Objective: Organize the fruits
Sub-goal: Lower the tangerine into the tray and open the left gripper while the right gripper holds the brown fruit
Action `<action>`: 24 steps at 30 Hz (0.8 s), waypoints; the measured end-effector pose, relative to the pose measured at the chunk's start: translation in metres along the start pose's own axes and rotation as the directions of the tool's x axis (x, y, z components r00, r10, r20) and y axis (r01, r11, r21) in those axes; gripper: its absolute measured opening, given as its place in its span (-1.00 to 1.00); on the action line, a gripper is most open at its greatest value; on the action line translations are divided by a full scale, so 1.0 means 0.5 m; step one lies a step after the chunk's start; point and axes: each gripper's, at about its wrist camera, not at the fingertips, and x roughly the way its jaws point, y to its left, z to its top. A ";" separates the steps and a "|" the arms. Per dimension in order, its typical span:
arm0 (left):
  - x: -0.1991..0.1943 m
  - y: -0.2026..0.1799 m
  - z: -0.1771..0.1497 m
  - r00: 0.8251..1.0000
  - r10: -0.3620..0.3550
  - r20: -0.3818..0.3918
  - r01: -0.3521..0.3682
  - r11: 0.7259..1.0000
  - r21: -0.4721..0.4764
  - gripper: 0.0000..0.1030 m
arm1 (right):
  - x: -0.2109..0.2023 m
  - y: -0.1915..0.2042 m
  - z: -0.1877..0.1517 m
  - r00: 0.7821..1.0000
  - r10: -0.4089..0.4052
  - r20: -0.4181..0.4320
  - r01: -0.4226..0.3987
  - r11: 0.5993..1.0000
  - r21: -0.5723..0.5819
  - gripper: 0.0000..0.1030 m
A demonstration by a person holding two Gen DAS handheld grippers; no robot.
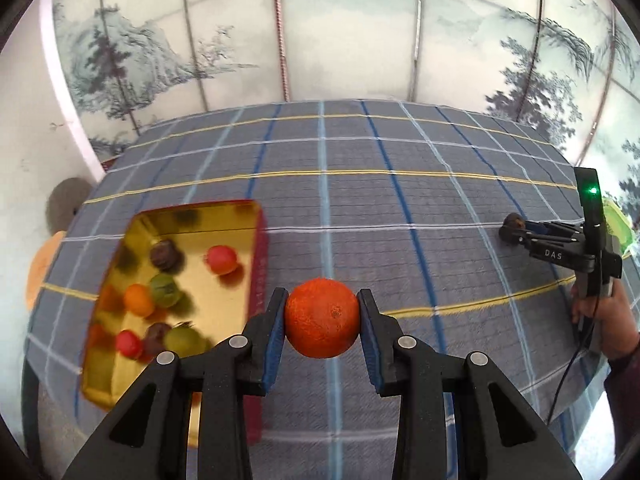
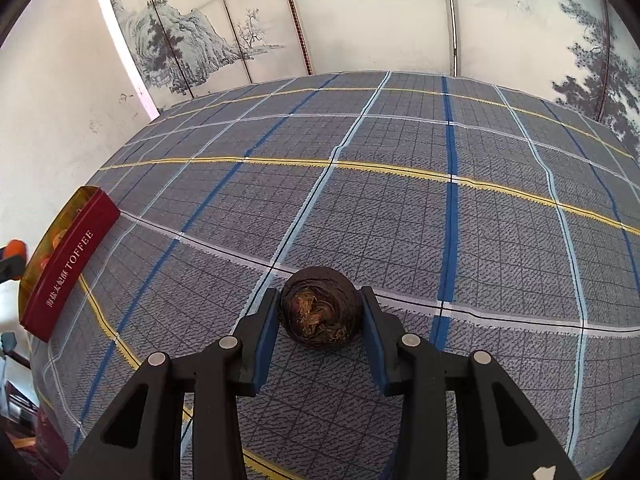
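the fruits in the gold tin (image 1: 240, 216) are blurred in the left wrist view, so only colours come through: two red, one orange, two green and two dark brown shapes. the tin's near end is cut off behind the left hand-held gripper (image 1: 322, 316). in the right wrist view the tin (image 2: 70, 260) shows mostly its red outer wall, printed "toffee", at the far left edge, with its contents barely visible.

the left hand-held gripper is closed on an orange (image 1: 322, 317); both blue pads (image 1: 276, 332) press its sides. whether the orange rests on the surface (image 1: 360, 200) or is lifted above it cannot be told. it sits just right of the tin.

the right hand-held gripper (image 2: 320, 312) brackets a dark brown round fruit (image 2: 318, 307) that rests on the checked cloth of the surface (image 2: 400, 200). its jaws stand just at the fruit's sides; the left pad looks to touch, a sliver of gap shows on the right, so a firm grip cannot be confirmed. from the left wrist view this gripper (image 1: 510, 229) lies well to the right, its tips around the small dark fruit (image 1: 515, 222), held by a hand (image 1: 604, 316) partly cut off at the frame edge.
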 end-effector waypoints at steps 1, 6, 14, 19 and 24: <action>-0.007 0.007 -0.006 1.000 0.011 0.005 -0.011 1.000 -0.001 -0.30 | 0.001 0.002 0.000 1.000 -0.005 -0.001 0.005 1.000 -0.004 -0.28; -0.024 0.039 -0.028 0.999 0.038 0.009 -0.038 0.999 -0.022 -0.30 | 0.002 0.006 -0.001 1.000 -0.018 -0.002 0.018 1.000 -0.014 -0.28; -0.022 0.085 -0.058 0.996 0.089 0.004 -0.089 0.995 -0.054 -0.30 | 0.002 0.014 -0.003 0.999 -0.042 -0.005 0.042 0.999 -0.033 -0.28; -0.005 0.107 -0.070 0.993 0.115 -0.014 -0.115 0.991 -0.070 -0.30 | 0.001 0.016 -0.005 0.998 -0.055 -0.006 0.054 0.998 -0.043 -0.28; 0.013 0.123 -0.077 0.989 0.146 -0.023 -0.147 0.986 -0.075 -0.29 | 0.000 0.017 -0.005 0.998 -0.055 -0.006 0.055 0.998 -0.043 -0.28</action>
